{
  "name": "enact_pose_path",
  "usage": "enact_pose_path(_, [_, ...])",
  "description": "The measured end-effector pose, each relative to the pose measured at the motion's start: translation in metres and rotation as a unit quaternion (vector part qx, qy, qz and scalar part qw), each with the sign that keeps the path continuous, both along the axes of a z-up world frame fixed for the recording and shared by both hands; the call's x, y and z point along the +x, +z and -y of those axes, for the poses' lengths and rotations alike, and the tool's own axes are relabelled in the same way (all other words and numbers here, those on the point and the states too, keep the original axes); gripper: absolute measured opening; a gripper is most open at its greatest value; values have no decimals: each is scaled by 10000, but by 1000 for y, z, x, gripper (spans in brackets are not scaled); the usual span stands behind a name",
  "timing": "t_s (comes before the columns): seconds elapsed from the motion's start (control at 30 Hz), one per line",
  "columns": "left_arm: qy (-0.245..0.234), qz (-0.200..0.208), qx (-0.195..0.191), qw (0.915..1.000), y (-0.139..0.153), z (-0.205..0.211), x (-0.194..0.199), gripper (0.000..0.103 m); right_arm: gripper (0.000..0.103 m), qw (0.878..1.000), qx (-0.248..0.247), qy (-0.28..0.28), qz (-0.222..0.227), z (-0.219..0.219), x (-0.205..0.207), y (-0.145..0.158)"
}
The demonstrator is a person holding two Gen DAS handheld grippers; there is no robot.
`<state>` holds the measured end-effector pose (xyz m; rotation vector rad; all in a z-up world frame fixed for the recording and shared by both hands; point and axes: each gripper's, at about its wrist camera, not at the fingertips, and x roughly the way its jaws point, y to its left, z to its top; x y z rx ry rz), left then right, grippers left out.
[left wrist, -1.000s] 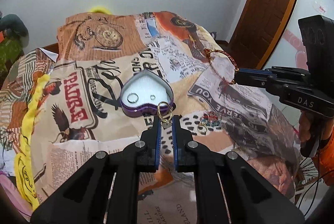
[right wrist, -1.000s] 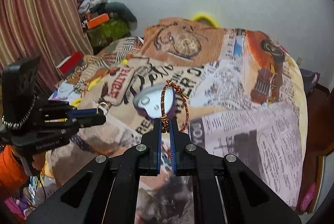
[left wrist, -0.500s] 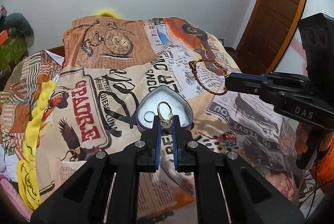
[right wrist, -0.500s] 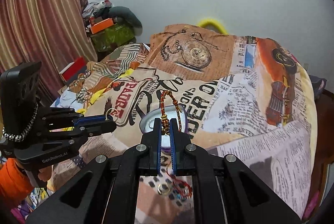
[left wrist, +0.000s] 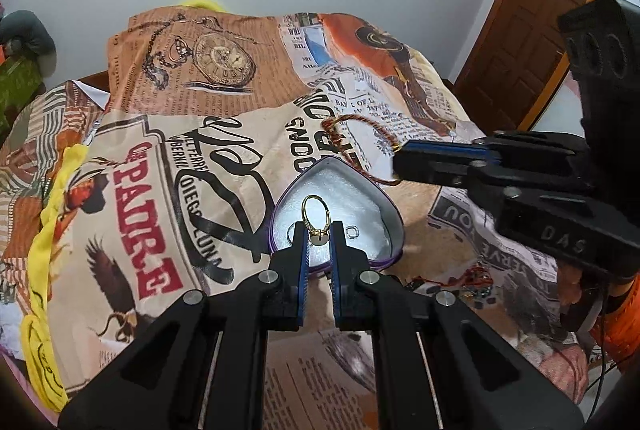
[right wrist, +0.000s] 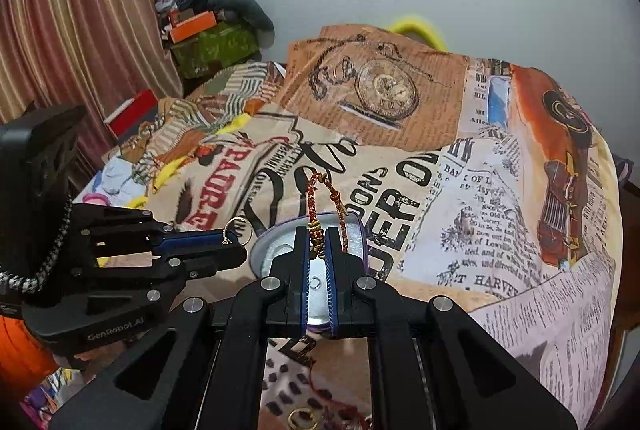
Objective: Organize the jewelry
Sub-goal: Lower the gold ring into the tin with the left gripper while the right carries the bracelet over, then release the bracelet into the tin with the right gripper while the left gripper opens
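A heart-shaped purple tin point(left wrist: 384, 201) with white lining lies open on the printed bedspread; two small silver rings point(left wrist: 352, 231) lie inside it. My left gripper point(left wrist: 319, 238) is shut on a gold ring point(left wrist: 315, 213) and holds it just above the tin's near part. My right gripper point(right wrist: 317, 250) is shut on a red and gold thread bracelet point(right wrist: 314, 197) and holds it over the tin point(right wrist: 272, 250). In the left wrist view the bracelet point(left wrist: 360, 133) hangs over the tin's far right edge. The left gripper point(right wrist: 234, 242) also shows in the right wrist view.
More loose jewelry point(left wrist: 468, 280) lies on the bedspread near the tin's right side, and a gold ring point(right wrist: 302, 418) lies close to me. A yellow cloth strip point(left wrist: 48, 230) runs along the bed's left edge. A wooden door point(left wrist: 532, 29) stands at the right.
Both grippers have moved in over the heart tin with their pieces. The gold ring now hangs above the tin's lining, and the bracelet has come closer to the tin's edge.
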<state>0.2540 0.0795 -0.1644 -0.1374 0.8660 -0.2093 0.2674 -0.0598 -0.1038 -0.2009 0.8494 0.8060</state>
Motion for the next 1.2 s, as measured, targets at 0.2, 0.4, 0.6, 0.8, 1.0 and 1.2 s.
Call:
enact_pose_path(0.2, [-87, -74, 64, 9999, -8, 3, 12, 8, 7, 9993, -84, 115, -343, -7, 11, -15])
enact_pose_path(0.4, [-152, -227, 43, 9996, -17, 3, 22, 8, 7, 9976, -306, 197, -584, -12, 14, -29])
enact_pose_path(0.6, [-104, -359, 54, 9993, -25, 1, 28, 8, 7, 9967, -381, 237, -670, -14, 14, -34])
enact_pose_path(0.8, [-64, -380, 51, 9992, -25, -1, 29, 8, 7, 9960, -512, 286, -677, -14, 12, -37])
enact_pose_path(1.0, [-32, -413, 25, 9991, -21, -4, 26, 11, 7, 9954, -740, 295, -540, -16, 9, -38])
enact_pose_path(1.2, [18, -368, 45, 9993, -12, -6, 18, 17, 16, 9941, -978, 213, -421, -16, 4, -36])
